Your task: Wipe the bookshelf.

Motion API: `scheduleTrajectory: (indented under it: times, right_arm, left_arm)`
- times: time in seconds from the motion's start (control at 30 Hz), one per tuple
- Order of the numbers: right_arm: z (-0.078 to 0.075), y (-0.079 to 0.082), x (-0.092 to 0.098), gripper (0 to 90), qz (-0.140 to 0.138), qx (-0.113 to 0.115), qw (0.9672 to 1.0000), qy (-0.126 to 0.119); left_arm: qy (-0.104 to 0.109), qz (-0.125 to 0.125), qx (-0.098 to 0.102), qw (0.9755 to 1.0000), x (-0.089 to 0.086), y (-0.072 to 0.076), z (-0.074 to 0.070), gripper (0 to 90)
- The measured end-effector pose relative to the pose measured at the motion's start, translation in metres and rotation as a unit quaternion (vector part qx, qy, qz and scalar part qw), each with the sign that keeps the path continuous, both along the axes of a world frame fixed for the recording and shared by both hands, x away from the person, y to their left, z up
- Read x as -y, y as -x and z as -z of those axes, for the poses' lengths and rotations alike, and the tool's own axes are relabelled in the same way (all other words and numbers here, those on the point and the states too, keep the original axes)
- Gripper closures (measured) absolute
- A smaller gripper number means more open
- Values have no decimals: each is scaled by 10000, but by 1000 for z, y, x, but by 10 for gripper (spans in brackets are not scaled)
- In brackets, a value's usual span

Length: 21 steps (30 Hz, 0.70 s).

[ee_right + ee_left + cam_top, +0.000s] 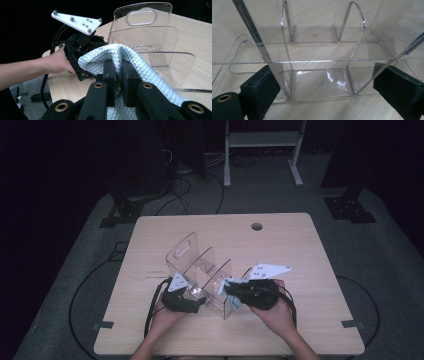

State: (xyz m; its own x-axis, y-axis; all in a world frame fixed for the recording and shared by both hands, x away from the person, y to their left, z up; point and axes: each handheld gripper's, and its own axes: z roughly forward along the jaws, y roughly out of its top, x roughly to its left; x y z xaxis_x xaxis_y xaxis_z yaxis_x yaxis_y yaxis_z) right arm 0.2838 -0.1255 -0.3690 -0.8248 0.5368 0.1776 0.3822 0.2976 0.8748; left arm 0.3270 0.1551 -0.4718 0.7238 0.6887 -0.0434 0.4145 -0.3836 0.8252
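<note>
item: pale blue quilted cloth (117,53), pinched between closed fingers of right gripper (118,75), held beside clear acrylic divided organiser (200,270) on light wooden table (300,245). left gripper (329,82) fingers open, straddling organiser's front wall. risk: draped cloth snagging a divider, tipping the organiser.

A clear, glossy plastic organizer (200,275) with smooth, glinting dividers stands at the centre of the frame on a pale wood-grain desk (280,245) with a matt finish. At lower right, a light blue quilted cloth (120,56) with a raised diamond texture is pinched in the matt black, slightly rough pads of the right hand-held gripper (118,75). The left hand-held gripper (199,301), at lower left, carries a smooth, pale grey plate on its matt black body.
</note>
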Motion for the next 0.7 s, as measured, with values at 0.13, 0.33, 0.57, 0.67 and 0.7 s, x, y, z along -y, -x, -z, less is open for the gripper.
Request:
scheduleTrajectory:
  times: [0.13,0.33,0.57,0.67,0.7]
  right_arm:
    - [4,11,-20,827,-414,0,9990,170]
    - [0,-1,-3,828,31,102,9999,86]
    - [-2,-3,2,830,303,261,9991,165]
    - [2,5,-13,830,-264,21,9996,72]
    - [4,7,-16,829,-372,-1,9993,102]
  left_arm:
    - [-2,1,2,10000,0,0,0,78]
    - [-1,-13,39,10000,0,1,0,79]
    - [-14,-26,38,10000,1,1,0,78]
    - [-18,-13,26,10000,0,0,0,79]
    - [-20,-11,20,10000,0,0,0,79]
